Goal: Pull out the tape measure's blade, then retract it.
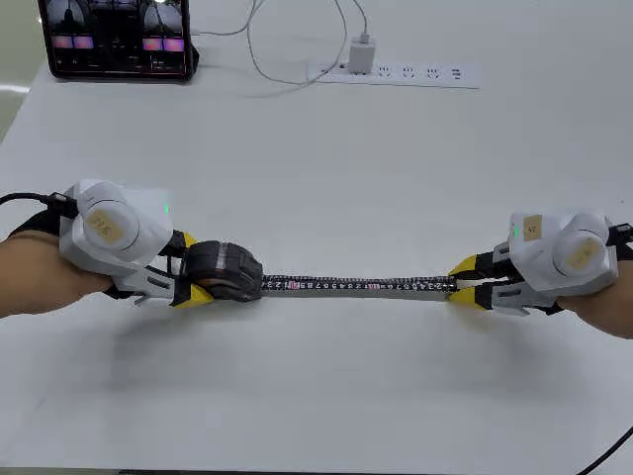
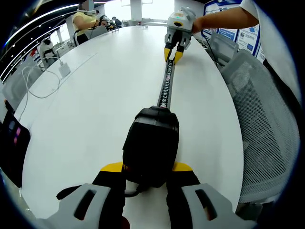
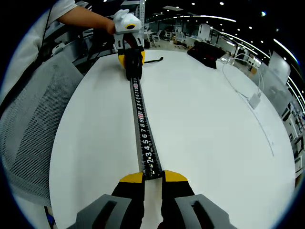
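Clamping 1 tape measure (image 1: pixel 226 270), 1 blade (image 1: pixel 361 286); 2 grippers (image 1: pixel 196 269) (image 1: pixel 463 282)

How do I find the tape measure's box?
Look at the big white table, then its left side. The chunky black plastic tape measure case sits between the yellow tips of the left gripper. It alone has a numbered blade sticking out.

Matt black tape measure case (image 2: pixel 151 143), smooth white table (image 1: pixel 326 188)

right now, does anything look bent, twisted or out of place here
Nothing stands out. The blade runs straight between the case, held in the left gripper, and the right gripper shut on its tip. No kink or twist shows.
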`<act>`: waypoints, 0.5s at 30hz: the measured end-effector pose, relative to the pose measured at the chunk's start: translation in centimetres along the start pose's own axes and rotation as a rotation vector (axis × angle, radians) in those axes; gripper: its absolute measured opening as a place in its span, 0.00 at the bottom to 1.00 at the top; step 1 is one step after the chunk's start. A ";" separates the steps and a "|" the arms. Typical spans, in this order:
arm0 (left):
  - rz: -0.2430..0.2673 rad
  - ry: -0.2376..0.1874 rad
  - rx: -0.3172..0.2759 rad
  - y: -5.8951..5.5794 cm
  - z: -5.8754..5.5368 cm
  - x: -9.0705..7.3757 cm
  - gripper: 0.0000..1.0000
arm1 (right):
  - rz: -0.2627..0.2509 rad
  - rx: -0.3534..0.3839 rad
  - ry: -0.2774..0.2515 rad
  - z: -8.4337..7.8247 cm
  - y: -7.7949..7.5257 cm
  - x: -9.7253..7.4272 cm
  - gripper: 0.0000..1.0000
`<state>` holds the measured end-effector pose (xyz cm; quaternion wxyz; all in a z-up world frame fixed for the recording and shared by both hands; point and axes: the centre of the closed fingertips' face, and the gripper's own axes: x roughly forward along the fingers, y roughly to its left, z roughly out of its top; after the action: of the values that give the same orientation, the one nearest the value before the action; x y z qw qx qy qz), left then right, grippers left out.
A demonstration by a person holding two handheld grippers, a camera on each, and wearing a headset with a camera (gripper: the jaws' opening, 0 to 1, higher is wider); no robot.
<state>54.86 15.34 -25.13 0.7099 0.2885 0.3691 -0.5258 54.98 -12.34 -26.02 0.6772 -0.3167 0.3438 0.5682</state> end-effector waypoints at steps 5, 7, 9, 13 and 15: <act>0.004 0.000 -0.002 0.0 0.0 0.0 0.29 | 0.006 -0.009 0.020 -0.2 0.0 0.0 0.09; 0.004 0.000 -0.004 0.1 0.0 0.0 0.29 | 0.007 -0.008 0.021 -0.3 0.0 0.0 0.10; 0.004 -0.002 -0.007 0.1 0.0 0.0 0.29 | 0.007 -0.006 0.022 -0.3 0.0 0.0 0.10; 0.003 -0.004 -0.011 0.1 0.0 0.0 0.29 | 0.000 0.008 0.039 -0.7 0.0 0.0 0.10; 0.003 -0.007 -0.010 0.0 0.0 0.0 0.29 | 0.000 0.006 0.037 -0.7 0.1 0.1 0.10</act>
<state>54.90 15.35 -25.16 0.7134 0.2837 0.3689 -0.5239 54.83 -12.84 -26.46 0.6716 -0.3251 0.3578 0.5614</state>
